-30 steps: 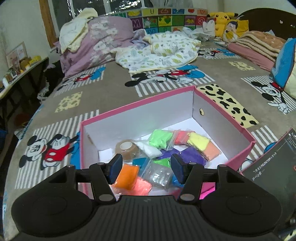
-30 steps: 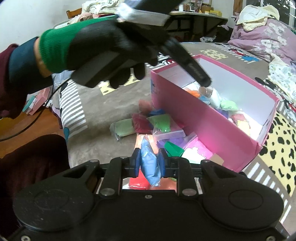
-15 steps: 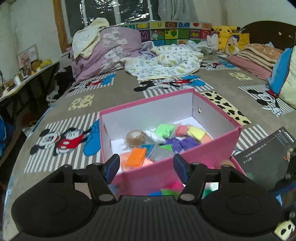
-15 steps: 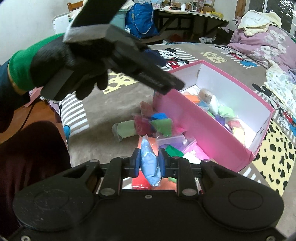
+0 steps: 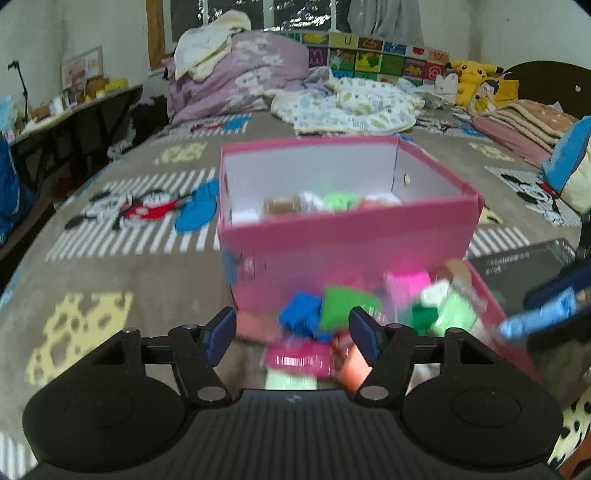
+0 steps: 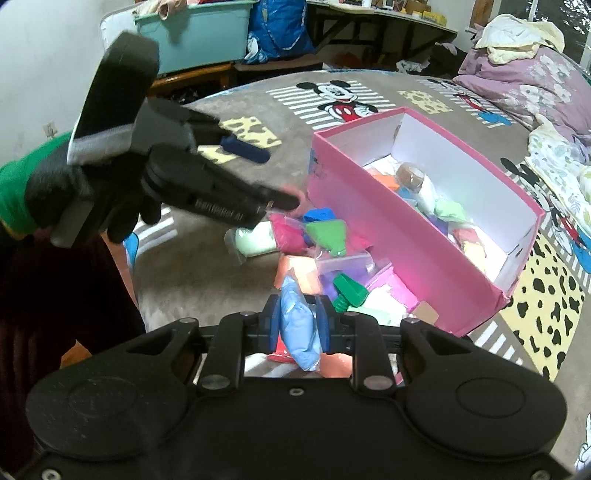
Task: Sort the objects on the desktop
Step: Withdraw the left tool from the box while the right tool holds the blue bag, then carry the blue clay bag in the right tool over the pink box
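Note:
A pink box [image 5: 351, 236] [image 6: 388, 236] with white inner walls sits on the bed and holds several coloured clay bags and a brown tape roll [image 6: 410, 175]. More clay bags [image 5: 332, 310] [image 6: 325, 232] lie piled in front of its near wall. My left gripper [image 5: 292, 330] hangs low over this pile; its jaws are opening and press on nothing. In the right wrist view a gloved hand holds the left gripper [image 6: 264, 175] above the pile. My right gripper [image 6: 297, 321] is shut on a light blue clay bag [image 6: 299, 332], lifted clear of the pile.
A black booklet [image 5: 517, 266] lies right of the box. Crumpled quilts [image 5: 240, 85] and pillows fill the far end of the bed. A desk [image 5: 74, 110] stands at the left. A teal tub [image 6: 195, 33] sits beyond the bed's edge.
My left gripper has drawn back from above the box and sunk toward the pile in front of it, its jaws spreading wider. The right gripper has kept the blue bag and barely moved.

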### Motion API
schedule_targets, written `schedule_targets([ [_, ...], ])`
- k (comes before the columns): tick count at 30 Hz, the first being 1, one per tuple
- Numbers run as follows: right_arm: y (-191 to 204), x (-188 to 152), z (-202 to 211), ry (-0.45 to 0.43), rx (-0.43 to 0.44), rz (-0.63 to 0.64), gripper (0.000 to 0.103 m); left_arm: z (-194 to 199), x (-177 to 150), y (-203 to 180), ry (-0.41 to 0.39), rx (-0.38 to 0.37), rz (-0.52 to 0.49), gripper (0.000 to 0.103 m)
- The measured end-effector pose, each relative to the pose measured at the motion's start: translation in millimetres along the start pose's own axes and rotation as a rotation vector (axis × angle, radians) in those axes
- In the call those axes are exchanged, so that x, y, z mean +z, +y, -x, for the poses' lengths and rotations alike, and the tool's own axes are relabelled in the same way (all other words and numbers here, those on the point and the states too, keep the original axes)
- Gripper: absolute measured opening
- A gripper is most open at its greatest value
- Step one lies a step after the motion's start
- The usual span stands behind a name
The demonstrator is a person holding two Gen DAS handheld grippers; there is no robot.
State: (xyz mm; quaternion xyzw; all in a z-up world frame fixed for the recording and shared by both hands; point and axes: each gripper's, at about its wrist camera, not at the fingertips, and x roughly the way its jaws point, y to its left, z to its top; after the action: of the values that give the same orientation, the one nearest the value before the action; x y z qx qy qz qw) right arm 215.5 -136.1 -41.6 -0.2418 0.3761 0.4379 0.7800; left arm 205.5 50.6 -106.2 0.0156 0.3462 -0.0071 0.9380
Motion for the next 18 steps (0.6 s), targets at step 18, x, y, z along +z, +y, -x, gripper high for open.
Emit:
schedule_targets([
  [18,-7.2,25.8,-12.9,0.005,-0.023,-0.050,0.020,-25.1,-50.3,20.2,0.002,-0.002,-0.014,0.069],
])
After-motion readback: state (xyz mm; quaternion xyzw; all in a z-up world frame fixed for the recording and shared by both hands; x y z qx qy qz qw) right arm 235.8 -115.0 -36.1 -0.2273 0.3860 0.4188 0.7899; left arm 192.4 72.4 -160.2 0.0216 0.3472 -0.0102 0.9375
